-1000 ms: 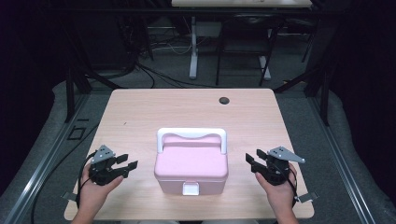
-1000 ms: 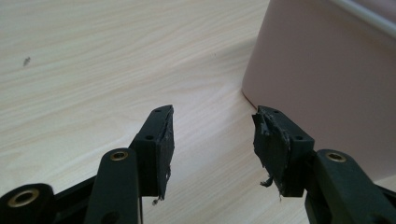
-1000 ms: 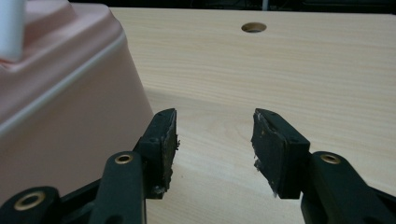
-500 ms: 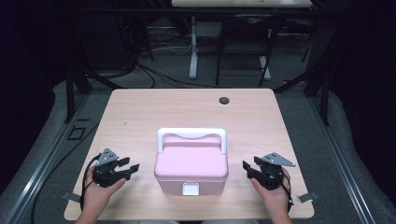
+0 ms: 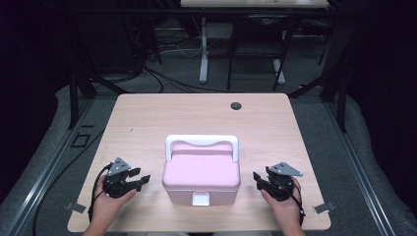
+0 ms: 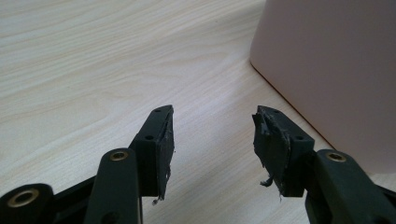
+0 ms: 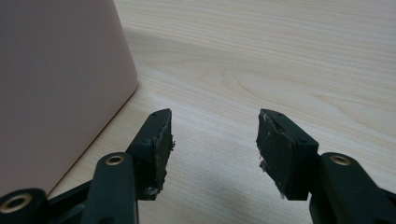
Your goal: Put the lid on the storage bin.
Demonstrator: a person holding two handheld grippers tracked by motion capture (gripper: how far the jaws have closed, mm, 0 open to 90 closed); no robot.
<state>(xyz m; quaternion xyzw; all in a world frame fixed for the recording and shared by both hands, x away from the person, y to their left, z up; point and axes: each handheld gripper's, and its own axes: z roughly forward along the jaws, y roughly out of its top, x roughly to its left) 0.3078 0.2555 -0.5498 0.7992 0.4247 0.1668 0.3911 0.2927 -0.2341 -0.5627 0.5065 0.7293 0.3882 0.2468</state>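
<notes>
A pink box (image 5: pixel 201 172) with a white handle (image 5: pixel 201 142) and a white front latch (image 5: pixel 200 198) stands near the front of the wooden table (image 5: pixel 196 113). My left gripper (image 5: pixel 140 182) rests low at the box's left side, open, with nothing between its jaws; the box's pink wall (image 6: pixel 327 70) rises just right of its fingertips (image 6: pixel 212 126). My right gripper (image 5: pixel 258 178) sits at the box's right side, a small gap away. Its jaws have just been opening and hold nothing; the box wall (image 7: pixel 56 84) is left of its fingertips (image 7: pixel 215 128).
A small black round grommet (image 5: pixel 236 105) sits in the table near its far edge. Dark floor with cables and table legs lies beyond. Metal rails run along both sides of the table.
Both hands have drawn back toward the table's front edge and sunk lower beside the box. The box has not moved.
</notes>
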